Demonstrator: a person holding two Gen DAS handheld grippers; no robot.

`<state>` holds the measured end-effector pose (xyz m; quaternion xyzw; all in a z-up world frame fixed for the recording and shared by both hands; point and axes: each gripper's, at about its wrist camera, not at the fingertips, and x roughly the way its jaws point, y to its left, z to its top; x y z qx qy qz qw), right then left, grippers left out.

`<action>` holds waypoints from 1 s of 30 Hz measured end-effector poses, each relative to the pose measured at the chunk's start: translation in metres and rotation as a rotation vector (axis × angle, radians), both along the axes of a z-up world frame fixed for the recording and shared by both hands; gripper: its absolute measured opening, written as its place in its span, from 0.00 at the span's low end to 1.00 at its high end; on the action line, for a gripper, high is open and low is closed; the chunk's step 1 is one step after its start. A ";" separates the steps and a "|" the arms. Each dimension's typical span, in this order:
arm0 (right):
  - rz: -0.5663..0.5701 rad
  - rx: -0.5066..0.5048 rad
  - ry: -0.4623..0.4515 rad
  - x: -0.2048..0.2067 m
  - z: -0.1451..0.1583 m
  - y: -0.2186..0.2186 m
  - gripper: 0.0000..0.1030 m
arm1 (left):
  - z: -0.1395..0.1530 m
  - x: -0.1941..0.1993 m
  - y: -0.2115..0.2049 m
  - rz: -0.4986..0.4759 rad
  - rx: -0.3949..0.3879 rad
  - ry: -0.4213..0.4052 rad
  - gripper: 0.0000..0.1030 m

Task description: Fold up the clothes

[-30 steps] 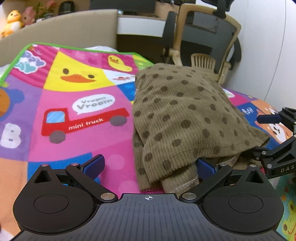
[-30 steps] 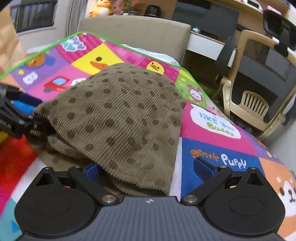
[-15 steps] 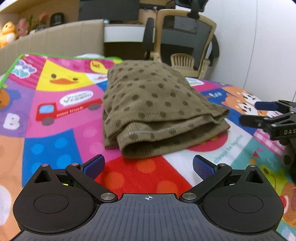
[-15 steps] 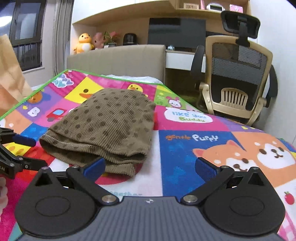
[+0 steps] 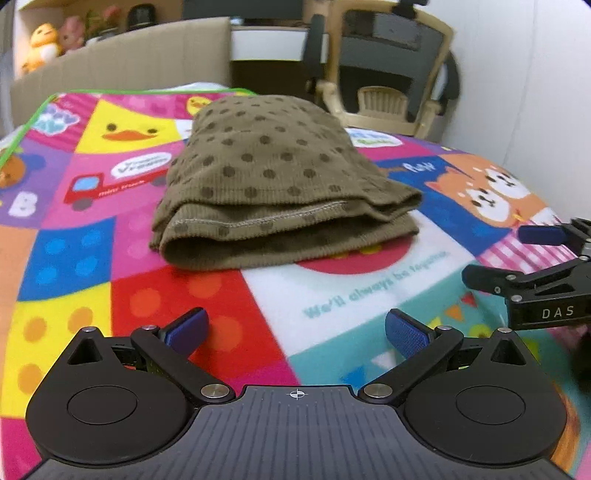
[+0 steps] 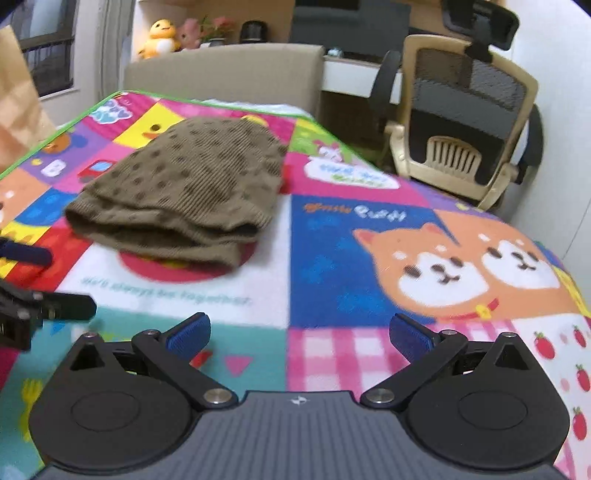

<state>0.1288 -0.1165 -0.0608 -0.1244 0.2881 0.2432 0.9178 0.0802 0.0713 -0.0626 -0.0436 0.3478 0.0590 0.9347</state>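
A brown corduroy garment with dark dots [image 5: 273, 184] lies folded in a thick stack on the colourful play mat [image 5: 177, 302]; the right wrist view shows the garment [image 6: 184, 192] at centre left. My left gripper [image 5: 295, 332] is open, back from the garment's near edge, nothing between its blue pads. My right gripper [image 6: 299, 336] is open too, empty, over the mat to the right of the garment. The right gripper's fingers [image 5: 532, 258] show at the right edge of the left view; the left gripper's fingers [image 6: 33, 280] show at the left edge of the right view.
The mat [image 6: 369, 258] covers a bed with a beige headboard [image 6: 229, 70] at the far end. An office chair [image 6: 469, 110] and a desk stand beyond the bed on the right. Plush toys [image 6: 162, 33] sit on a shelf behind.
Both grippers let go of the garment's near edge and drew back toward me. The garment now lies flat and folded on the mat, farther from both grippers.
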 end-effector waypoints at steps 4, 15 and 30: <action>0.009 0.006 0.031 0.016 -0.003 0.007 1.00 | -0.003 0.009 0.000 0.050 0.023 -0.008 1.00; 0.004 0.052 0.097 0.027 -0.009 0.015 1.00 | -0.006 0.020 0.001 0.123 0.064 -0.017 1.00; 0.000 0.053 0.098 0.026 -0.008 0.017 1.00 | -0.006 0.020 0.000 0.126 0.064 -0.015 1.00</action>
